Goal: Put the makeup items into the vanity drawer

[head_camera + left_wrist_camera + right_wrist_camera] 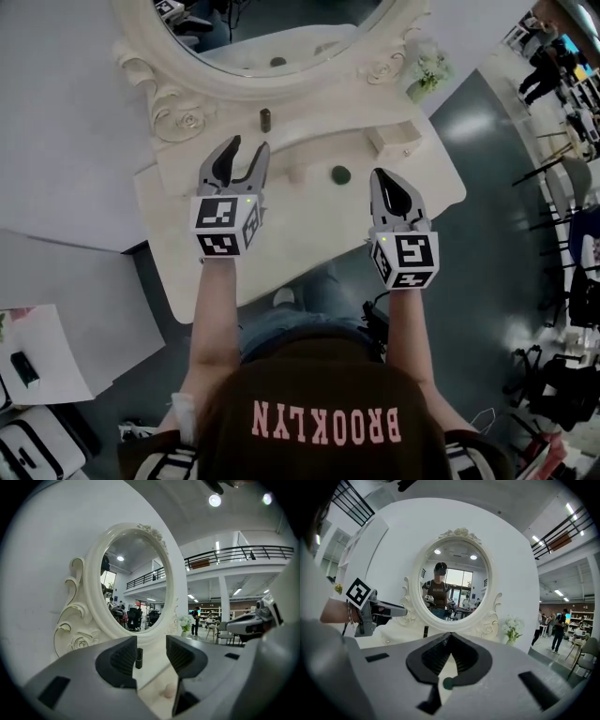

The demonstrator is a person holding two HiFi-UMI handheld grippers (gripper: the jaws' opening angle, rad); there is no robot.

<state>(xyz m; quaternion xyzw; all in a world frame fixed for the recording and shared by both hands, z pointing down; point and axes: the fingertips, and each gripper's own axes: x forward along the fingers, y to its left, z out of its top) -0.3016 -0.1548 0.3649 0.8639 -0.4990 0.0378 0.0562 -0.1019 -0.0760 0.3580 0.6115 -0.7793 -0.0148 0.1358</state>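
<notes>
A white vanity [187, 253] stands before me with an oval mirror. A dark lipstick tube [265, 119] stands upright on its raised shelf below the mirror. A round dark green compact [340, 174] lies on the tabletop. My left gripper [247, 145] hovers open over the table's left half, short of the tube [138, 658], which shows beyond its empty jaws [151, 653]. My right gripper [382, 174] is shut and empty, just right of the compact. In the right gripper view [450, 634] the compact [448, 683] shows through the gap under the closed tips.
A drawer front with a round knob [295, 173] sits under the shelf, between the grippers. A small drawer box [394, 139] and a vase of white flowers [427, 70] stand at the right end. People and chairs fill the hall to the right.
</notes>
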